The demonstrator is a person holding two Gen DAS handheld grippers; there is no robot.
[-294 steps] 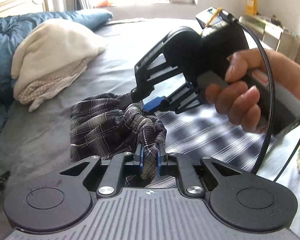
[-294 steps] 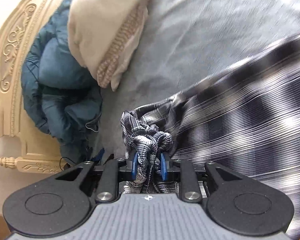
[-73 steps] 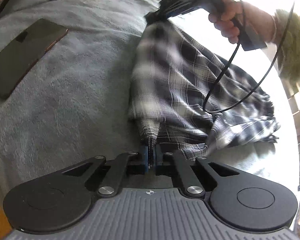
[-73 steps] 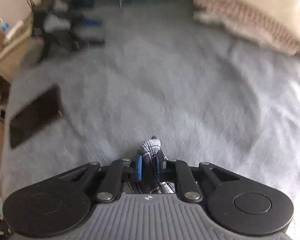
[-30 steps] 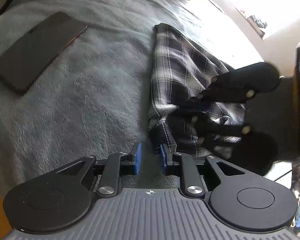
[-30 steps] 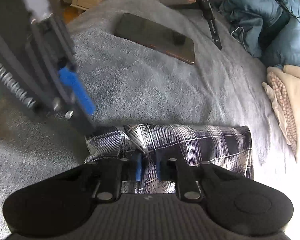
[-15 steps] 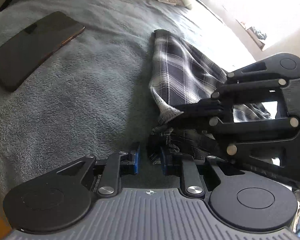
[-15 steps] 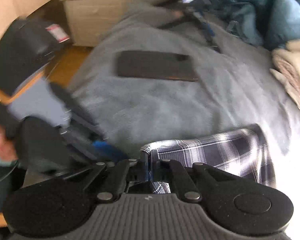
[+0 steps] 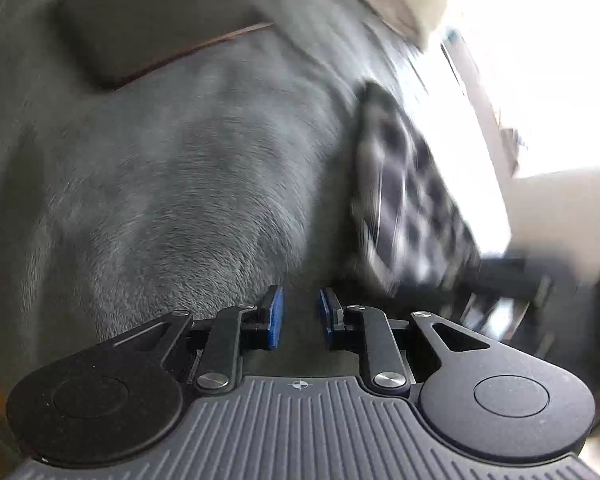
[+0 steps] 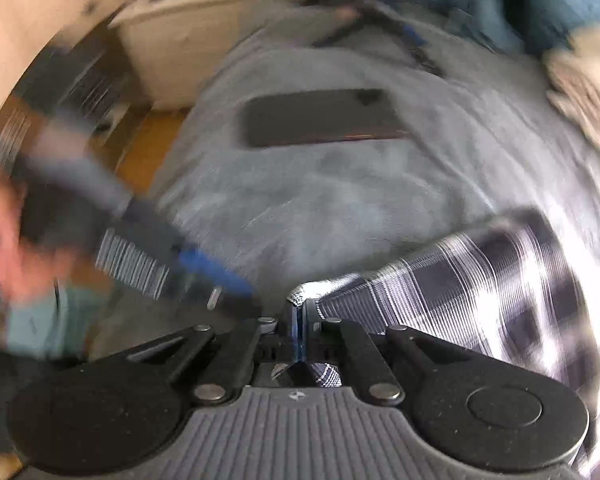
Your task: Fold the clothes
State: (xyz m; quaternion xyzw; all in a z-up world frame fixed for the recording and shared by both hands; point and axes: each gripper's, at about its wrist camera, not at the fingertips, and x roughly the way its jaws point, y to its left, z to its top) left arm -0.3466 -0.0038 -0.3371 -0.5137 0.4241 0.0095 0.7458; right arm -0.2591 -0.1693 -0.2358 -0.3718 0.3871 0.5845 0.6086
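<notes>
I had my right claw point(image 10: 300, 322) pinched tight on one corner of the plaid shirt point(image 10: 480, 280), the blue pads point(image 10: 298, 330) pressed together with only a fold of checked cloth between them and a tuft poking out above. I held that corner, I judge, so that the end of the half-folded garment could be lifted and carried over for the next fold while the rest stayed down on the grey blanket point(image 10: 340, 200) covering the bed.

My left claw point(image 9: 300, 312) stood slightly apart and held nothing: only grey pile showed between its pads, and the shirt lay just beside it on the right. It looked free to take a second corner.

From the left wrist view the shirt point(image 9: 404, 192) lay as a long narrow band, its long axis running from the near end beside my claws away toward the bright far side of the bed, where its far end sat. The right claw point(image 9: 512, 292) showed only as a dark blur at the near end.

A dark phone point(image 10: 324, 120) lay flat on the blanket, well apart from the shirt, toward the bed's edge by the pale cabinet point(image 10: 188, 44). Both views were smeared by motion, so the shirt's fine edges could not be told.
</notes>
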